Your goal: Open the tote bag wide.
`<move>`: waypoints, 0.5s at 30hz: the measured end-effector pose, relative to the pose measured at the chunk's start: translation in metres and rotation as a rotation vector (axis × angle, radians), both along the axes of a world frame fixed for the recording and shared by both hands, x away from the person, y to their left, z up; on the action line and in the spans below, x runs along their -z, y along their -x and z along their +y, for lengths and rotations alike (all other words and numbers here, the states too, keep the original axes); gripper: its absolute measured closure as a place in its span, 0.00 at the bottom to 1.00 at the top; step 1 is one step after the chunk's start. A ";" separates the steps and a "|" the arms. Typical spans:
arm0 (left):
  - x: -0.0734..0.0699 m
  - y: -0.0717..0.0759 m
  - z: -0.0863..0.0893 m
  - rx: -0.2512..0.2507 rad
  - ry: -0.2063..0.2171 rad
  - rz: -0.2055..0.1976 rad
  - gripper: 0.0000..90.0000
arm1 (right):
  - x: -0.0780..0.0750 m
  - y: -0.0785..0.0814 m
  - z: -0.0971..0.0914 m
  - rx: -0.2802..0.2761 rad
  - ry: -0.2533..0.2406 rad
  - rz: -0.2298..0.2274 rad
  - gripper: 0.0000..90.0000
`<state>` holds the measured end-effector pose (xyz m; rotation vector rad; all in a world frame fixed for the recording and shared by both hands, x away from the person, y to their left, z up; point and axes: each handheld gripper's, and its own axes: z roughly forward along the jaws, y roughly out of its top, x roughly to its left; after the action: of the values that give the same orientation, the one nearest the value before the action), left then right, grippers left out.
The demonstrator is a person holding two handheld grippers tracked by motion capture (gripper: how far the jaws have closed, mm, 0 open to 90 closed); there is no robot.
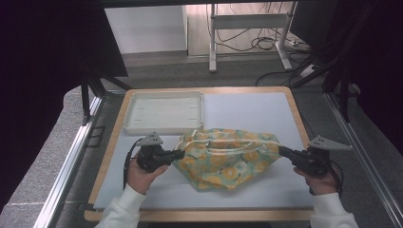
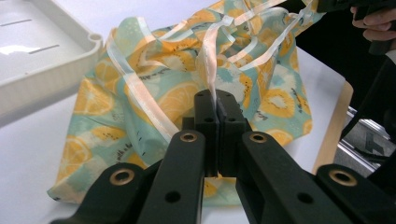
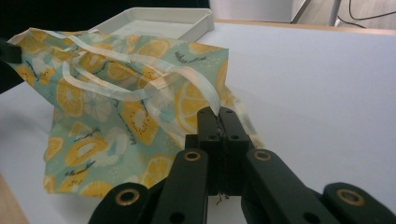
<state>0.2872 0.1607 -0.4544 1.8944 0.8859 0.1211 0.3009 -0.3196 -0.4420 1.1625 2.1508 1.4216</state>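
The white table top [image 1: 247, 111] is lying bare to the right and near side, its wooden edge running all around, while a white tray [image 1: 164, 113] is sitting at the far left. The citrus-print drawstring bag [image 1: 225, 156] is lying at the middle, just near the tray. The left gripper [image 1: 179, 154] and right gripper [image 1: 281, 150] are each pinching its pale drawstring [image 2: 210, 60], jaws closed tight.

Even overhead light, soft shadows, dark edges – gripper views' near foreground slightly blurred, no glare
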 end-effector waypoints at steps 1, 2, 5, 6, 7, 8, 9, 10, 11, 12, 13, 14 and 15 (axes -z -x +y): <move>0.001 0.001 0.000 0.004 -0.005 -0.003 1.00 | 0.001 0.003 -0.001 -0.003 -0.006 0.005 0.98; 0.002 0.003 0.000 0.005 -0.008 -0.002 1.00 | 0.003 0.005 -0.002 -0.009 -0.011 0.013 0.98; 0.005 0.008 0.001 0.013 -0.015 0.003 1.00 | 0.010 0.011 -0.005 -0.024 -0.019 0.045 0.98; 0.007 0.010 0.001 0.018 -0.018 0.006 1.00 | 0.012 0.012 -0.007 -0.025 -0.026 0.058 0.98; 0.009 0.011 0.001 0.021 -0.019 0.009 1.00 | 0.016 0.014 -0.008 -0.029 -0.033 0.076 0.98; 0.010 0.013 0.001 0.025 -0.021 0.011 1.00 | 0.018 0.015 -0.009 -0.032 -0.036 0.086 0.98; 0.011 0.014 0.001 0.029 -0.023 0.012 1.00 | 0.021 0.015 -0.010 -0.035 -0.032 0.093 0.98; 0.013 0.015 0.001 0.030 -0.026 0.013 1.00 | 0.022 0.016 -0.010 -0.039 -0.031 0.098 0.98; 0.015 0.017 0.002 0.033 -0.028 0.013 1.00 | 0.024 0.017 -0.009 -0.041 -0.029 0.102 0.98; 0.016 0.018 0.002 0.033 -0.029 0.016 1.00 | 0.026 0.018 -0.009 -0.044 -0.026 0.109 0.98; 0.021 0.019 0.004 0.035 -0.033 0.025 1.00 | 0.029 0.019 -0.008 -0.056 -0.016 0.121 0.98; 0.021 0.019 0.004 0.035 -0.033 0.025 1.00 | 0.031 0.020 -0.007 -0.062 -0.005 0.126 0.98; 0.023 0.020 0.004 0.035 -0.035 0.030 1.00 | 0.031 0.020 -0.007 -0.062 -0.005 0.126 0.98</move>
<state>0.2673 0.1651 -0.4778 1.9480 0.8754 0.0875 0.2810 -0.3263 -0.4732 1.2281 2.2887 1.4141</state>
